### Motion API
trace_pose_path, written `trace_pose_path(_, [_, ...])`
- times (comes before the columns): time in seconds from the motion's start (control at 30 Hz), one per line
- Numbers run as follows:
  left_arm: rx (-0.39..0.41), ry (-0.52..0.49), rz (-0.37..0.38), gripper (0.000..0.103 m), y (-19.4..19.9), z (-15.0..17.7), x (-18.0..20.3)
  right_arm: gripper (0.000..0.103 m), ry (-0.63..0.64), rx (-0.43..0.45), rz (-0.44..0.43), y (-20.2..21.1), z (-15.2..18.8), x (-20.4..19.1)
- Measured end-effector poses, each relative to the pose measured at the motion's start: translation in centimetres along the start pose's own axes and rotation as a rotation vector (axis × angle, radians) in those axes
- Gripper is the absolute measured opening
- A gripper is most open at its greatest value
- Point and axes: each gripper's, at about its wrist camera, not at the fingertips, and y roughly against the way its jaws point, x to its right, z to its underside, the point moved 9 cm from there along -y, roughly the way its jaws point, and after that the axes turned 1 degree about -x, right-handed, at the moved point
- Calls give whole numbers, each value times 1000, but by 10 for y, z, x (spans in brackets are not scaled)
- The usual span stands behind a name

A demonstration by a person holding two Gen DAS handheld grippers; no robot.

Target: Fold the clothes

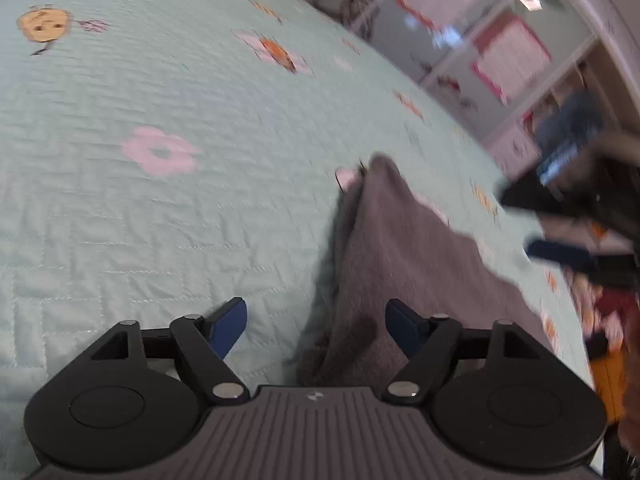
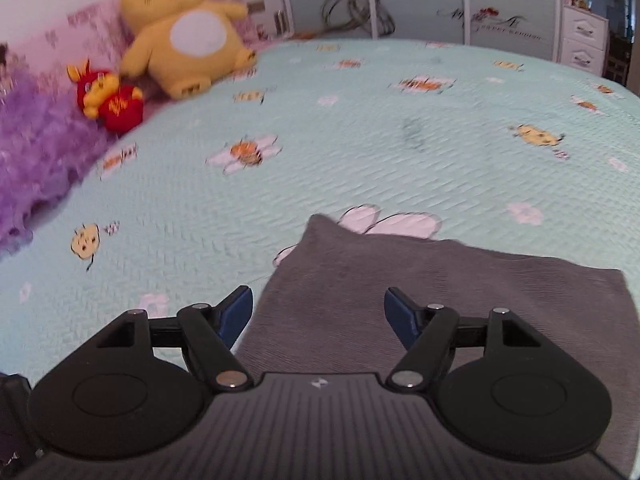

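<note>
Right wrist view: we find the right gripper [image 2: 318,312] wide and empty above the grey garment [image 2: 440,300]; left gripper [image 1: 316,326] likewise, garment at one o'clock, apparently released after a fold.

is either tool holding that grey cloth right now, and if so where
Nothing is held. The left tool and the right tool both stand open above the folded grey fabric garment, which lies on the mint green quilted bedspread, with no pad pressing on it.

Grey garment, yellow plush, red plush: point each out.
Grey garment [image 2: 440,300], right wrist view: flat middle of the cloth.
Yellow plush [image 2: 196,32], right wrist view: its white belly.
Red plush [image 2: 118,110], right wrist view: its red body.
</note>
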Motion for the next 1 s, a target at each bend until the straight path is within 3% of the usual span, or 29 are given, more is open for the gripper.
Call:
trace_pose_path(0.13, [-32,-12,8,82,-5,0,5,73,-44,-51,33,-11,6,-4])
trace_pose_path(0.33, [-72,40,80,82,-7,1,8,73,63,-67,154,-13,-1,-14])
trace_pose_path(0.57, [-121,37,143,82,-8,6,17,73,113,-93,188,-17,-12,-34])
trace_pose_path(1.0, [-137,67,151,82,-8,6,16,73,144,-160,250,-59,-10,-38])
